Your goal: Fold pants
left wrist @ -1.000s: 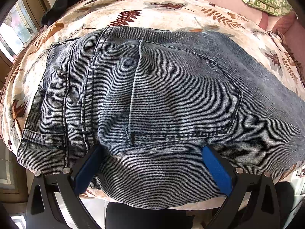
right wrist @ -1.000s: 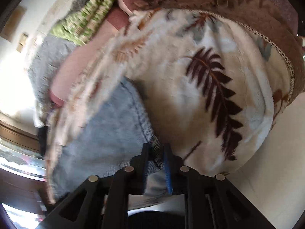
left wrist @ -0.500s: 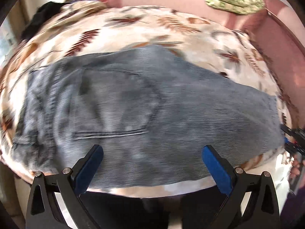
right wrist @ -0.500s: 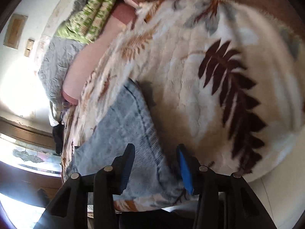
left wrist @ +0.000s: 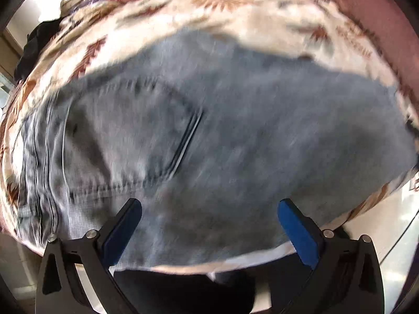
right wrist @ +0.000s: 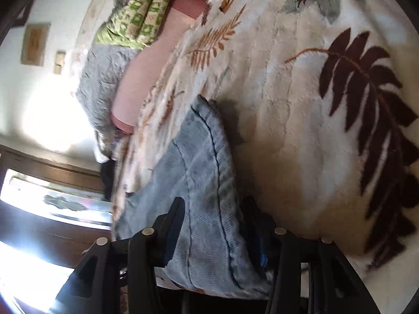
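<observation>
Blue denim pants (left wrist: 209, 130) lie folded on a leaf-patterned blanket (left wrist: 222, 10); the back pocket faces up and the view is blurred by motion. My left gripper (left wrist: 209, 225) is open and empty, its blue pads (left wrist: 296, 230) hovering over the near edge of the pants. In the right wrist view the hem end of the pants (right wrist: 207, 196) lies between the spread fingers of my right gripper (right wrist: 214, 225), which is open around the denim without pinching it.
The blanket (right wrist: 301, 104) covers a pink couch (right wrist: 136, 83). A green patterned cloth (right wrist: 136, 13) and a grey quilt (right wrist: 102, 78) lie at the back. A dark garment (left wrist: 34, 44) sits at the far left. A window (right wrist: 52, 201) is beyond.
My right gripper opened, let go of the hem and now straddles it. My left gripper pulled back from the waist, then swept along the pants towards the legs.
</observation>
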A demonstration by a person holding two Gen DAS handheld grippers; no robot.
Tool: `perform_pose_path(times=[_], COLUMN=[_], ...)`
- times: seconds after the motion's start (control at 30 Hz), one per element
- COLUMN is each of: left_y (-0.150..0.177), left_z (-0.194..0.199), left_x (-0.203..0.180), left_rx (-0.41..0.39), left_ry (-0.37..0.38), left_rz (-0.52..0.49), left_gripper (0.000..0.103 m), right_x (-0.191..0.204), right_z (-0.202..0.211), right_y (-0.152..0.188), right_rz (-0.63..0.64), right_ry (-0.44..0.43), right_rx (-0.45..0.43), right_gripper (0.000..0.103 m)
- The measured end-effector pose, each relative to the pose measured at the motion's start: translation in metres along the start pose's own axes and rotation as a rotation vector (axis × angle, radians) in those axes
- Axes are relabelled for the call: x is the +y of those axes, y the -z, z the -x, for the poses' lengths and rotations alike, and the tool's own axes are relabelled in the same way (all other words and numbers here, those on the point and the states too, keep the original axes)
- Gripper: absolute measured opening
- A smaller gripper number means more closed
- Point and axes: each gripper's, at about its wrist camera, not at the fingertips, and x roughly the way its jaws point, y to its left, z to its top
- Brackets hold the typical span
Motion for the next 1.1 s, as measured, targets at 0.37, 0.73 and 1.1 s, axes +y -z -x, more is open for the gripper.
perform_pose_path(times=[0.37, 0.73, 1.1], left_y=[-0.011, 0.008, 0.034], left_z=[-0.014, 0.043, 0.047], left_x=[-0.024, 0.042, 0.061], left_rx=[-0.025, -0.133, -0.131], left_ry=[-0.009, -0.032, -0.023], left_rz=[-0.052, 0.092, 0.132], left_gripper=[0.103, 0.103, 0.103], right_x=[0.020, 0.176, 0.202], right_z=[0.011, -0.024, -0.155], right_y=[-0.001, 0.032, 0.107], right_rz=[0.025, 0.338, 0.361], right_ry=[0.015, 0.009, 0.020], right_rx=[-0.019, 0.026, 0.307], right_gripper=[0.014, 0.014, 0.036])
